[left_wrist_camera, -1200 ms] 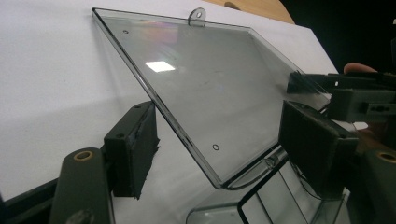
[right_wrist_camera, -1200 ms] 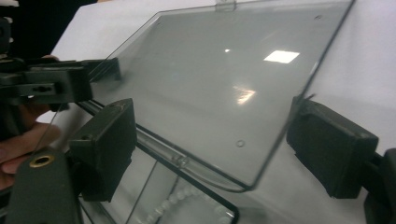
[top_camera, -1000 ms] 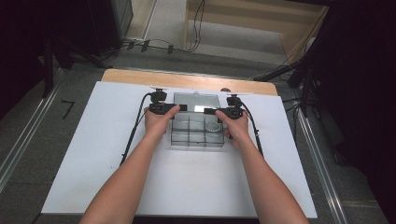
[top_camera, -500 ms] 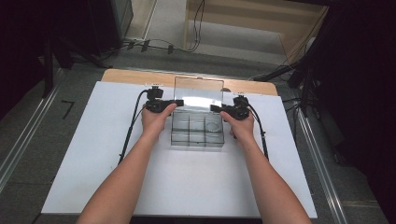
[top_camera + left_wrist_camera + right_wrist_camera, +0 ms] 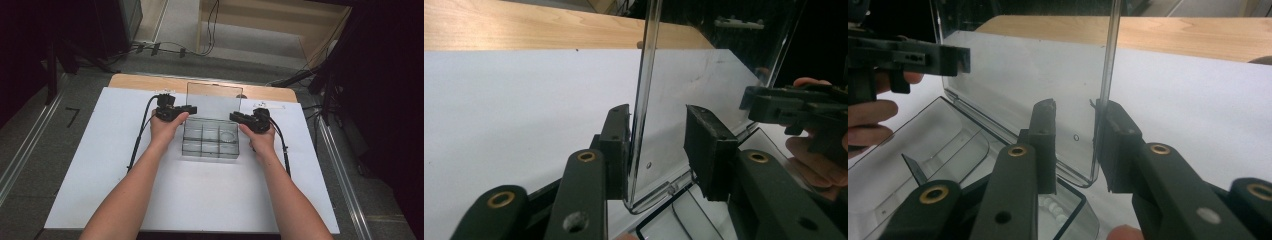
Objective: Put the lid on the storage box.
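A clear plastic compartment box (image 5: pixel 210 145) lies on the white board (image 5: pixel 100 150), its hinged lid (image 5: pixel 214 100) standing upright at the far side. My left gripper (image 5: pixel 192 109) straddles the lid's left edge (image 5: pixel 644 100). Its jaws have just been opening a little: one pad touches the lid and the other pad (image 5: pixel 704 140) stands apart from it. My right gripper (image 5: pixel 234 116) straddles the lid's right edge (image 5: pixel 1108 65). Its jaws have just been closing: the lid rests against one pad (image 5: pixel 1113 135), with a gap to the other.
A wooden strip (image 5: pixel 150 82) runs along the board's far edge. Black cables (image 5: pixel 142 130) trail from both grippers across the board. Small white bits (image 5: pixel 1053 205) lie in one compartment. Metal rails (image 5: pixel 30 135) flank the table on the floor.
The lid has swung up from flat on the box to upright. Both grippers rose with it at its far corners, and the right hand shifted outward.
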